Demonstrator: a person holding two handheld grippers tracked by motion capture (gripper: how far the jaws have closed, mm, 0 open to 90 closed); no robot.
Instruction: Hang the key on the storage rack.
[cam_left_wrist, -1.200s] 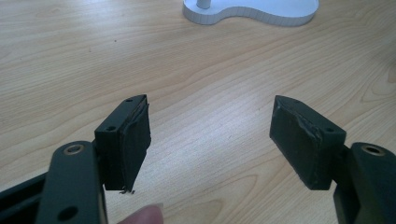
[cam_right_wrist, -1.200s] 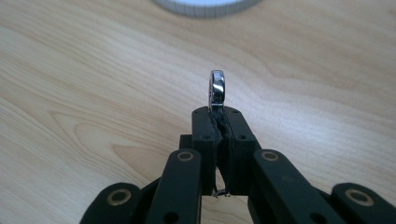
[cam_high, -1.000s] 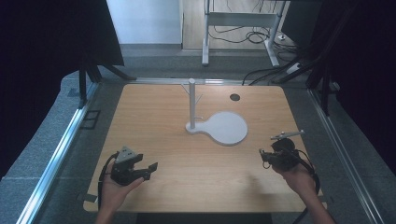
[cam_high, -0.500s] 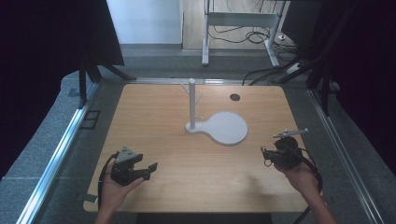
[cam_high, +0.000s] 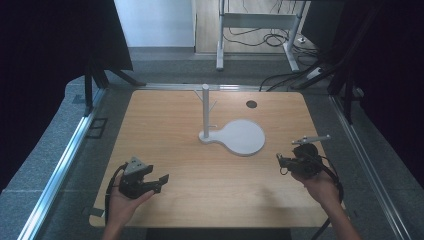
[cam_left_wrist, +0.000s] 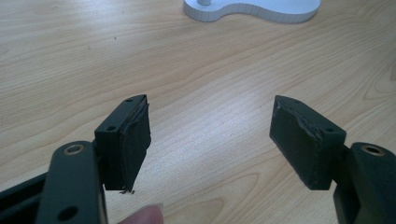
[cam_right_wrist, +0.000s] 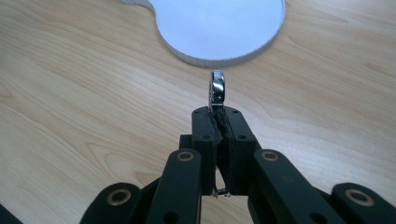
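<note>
Jaws of right gripper (cam_right_wrist: 217, 122) clamped on shiny metal ring (cam_right_wrist: 217, 89); left gripper (cam_left_wrist: 212, 135) jaws wide, empty, above table (cam_left_wrist: 201, 65).

No readable text or labels anywhere.

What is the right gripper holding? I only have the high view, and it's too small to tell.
Observer: The right gripper is shut on a small shiny metal ring, pinched edge-on, sticking up past the jaw tips.
Operator: And the left gripper, anything in it?
Observer: No. The left gripper is open, with bare wooden table between its pads.
Operator: Where is the ring pointed?
Observer: Toward the round end of the white stand base, just ahead of it; the ring is not touching it.
</note>
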